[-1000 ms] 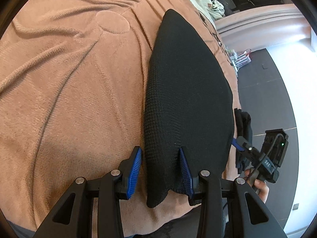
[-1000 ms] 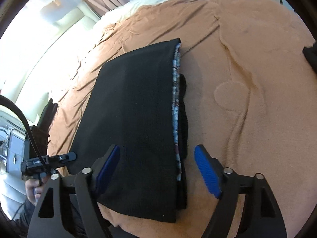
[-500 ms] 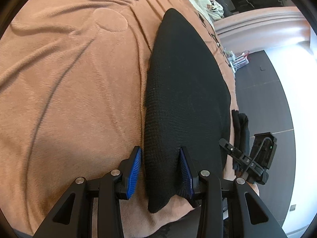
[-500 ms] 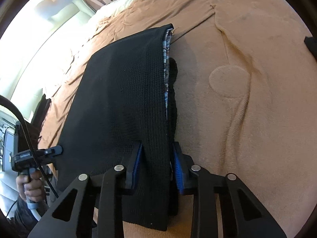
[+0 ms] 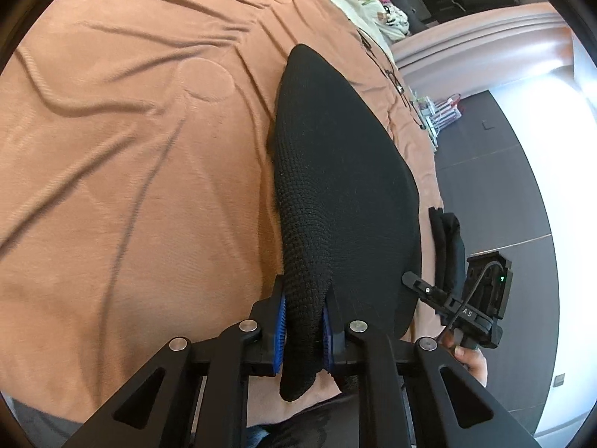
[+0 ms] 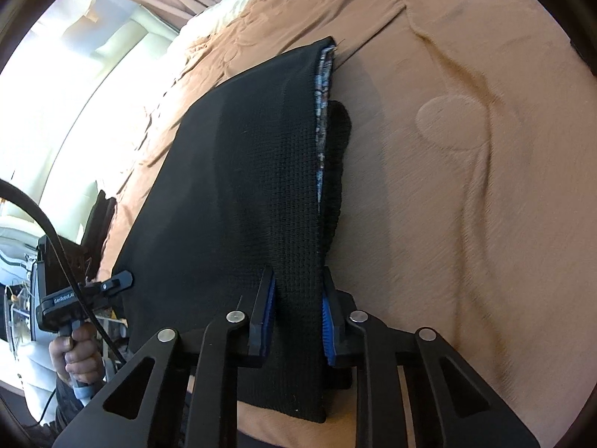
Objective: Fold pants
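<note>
The black pants lie in mid-frame on the bed. Both the left gripper and the right gripper have jaws closing on the near corners, likely to lift that end for a fold.

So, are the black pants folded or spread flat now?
Folded. The black pants lie on the brown blanket in stacked layers, with a patterned inner edge showing between them.

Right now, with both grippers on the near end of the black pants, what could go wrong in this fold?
The left gripper is closing on a bunched corner of the pants; it may slip out when lifted. The right gripper, also closing, pinches stacked layers near the patterned lining; a lower layer could stay on the brown blanket.
</note>
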`<state>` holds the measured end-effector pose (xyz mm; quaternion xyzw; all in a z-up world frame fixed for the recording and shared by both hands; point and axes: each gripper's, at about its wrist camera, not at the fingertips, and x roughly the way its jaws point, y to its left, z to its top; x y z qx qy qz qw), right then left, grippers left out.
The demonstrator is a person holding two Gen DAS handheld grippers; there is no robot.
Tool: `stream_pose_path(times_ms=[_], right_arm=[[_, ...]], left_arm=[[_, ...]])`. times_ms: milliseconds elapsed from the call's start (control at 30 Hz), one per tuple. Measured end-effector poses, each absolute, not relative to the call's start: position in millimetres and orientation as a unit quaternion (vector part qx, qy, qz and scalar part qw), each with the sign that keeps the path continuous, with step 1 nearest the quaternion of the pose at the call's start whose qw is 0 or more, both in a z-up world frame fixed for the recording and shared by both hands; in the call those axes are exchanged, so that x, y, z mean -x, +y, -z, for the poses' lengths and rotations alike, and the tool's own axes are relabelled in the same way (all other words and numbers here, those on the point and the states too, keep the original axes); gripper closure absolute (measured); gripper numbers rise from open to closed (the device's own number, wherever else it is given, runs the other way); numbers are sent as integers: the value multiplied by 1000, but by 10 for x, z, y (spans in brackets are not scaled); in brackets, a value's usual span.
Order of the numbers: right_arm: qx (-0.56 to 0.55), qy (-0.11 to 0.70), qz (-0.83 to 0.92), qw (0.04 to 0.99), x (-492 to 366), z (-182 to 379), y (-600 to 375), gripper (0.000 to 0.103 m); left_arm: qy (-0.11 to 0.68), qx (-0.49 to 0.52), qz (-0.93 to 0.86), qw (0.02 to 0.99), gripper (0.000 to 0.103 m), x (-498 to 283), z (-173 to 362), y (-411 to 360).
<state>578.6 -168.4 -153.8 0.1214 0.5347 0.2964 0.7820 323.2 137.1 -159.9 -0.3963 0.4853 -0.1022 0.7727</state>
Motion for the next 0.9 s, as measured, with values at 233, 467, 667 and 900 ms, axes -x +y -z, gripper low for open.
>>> stream_pose_path(times_ms=[233, 467, 667, 900], right_arm=[[-120, 556, -296, 768, -5634, 1543, -1507, 85], [-125, 567, -297, 758, -5456, 1578, -1351, 85], [-146, 566, -304, 752, -5330, 1681, -1303, 85], [-177, 539, -307, 764, -5470, 1576, -1475, 66]], left_arm=[[489, 394, 102, 772, 86, -3040, 1573, 1533], [498, 385, 92, 771, 86, -2821, 1582, 1698], [517, 374, 88, 764, 84, -2861, 1614, 1734], [538, 348, 46, 766, 54, -3010, 1653, 1838]])
